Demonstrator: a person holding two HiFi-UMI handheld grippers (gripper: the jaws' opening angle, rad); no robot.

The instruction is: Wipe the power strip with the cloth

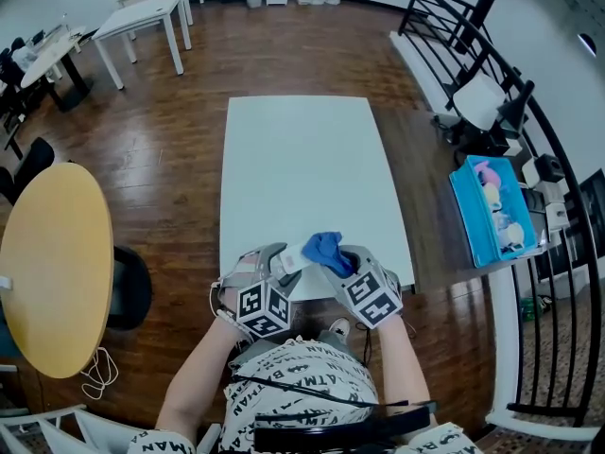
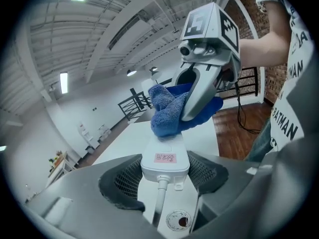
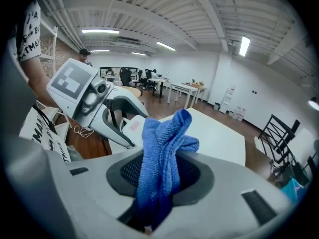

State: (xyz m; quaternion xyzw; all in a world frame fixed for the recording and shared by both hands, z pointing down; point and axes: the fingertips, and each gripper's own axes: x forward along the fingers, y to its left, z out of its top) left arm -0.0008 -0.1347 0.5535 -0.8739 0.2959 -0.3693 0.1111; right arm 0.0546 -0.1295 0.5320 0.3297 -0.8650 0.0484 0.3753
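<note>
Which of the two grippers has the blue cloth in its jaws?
The right gripper: its jaws pinch the bunched blue cloth. The left gripper instead clamps the white power strip.

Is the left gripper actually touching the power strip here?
Touching. The left gripper view shows it plainly: the left gripper has its jaws pressed against both sides of the white power strip, clamping it.

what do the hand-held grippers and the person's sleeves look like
The left hand-held gripper and right hand-held gripper are light grey plastic with curved jaws, dark mesh pads and a cube of black-and-white square markers. The person wears a short-sleeved white shirt with black lettering.
</note>
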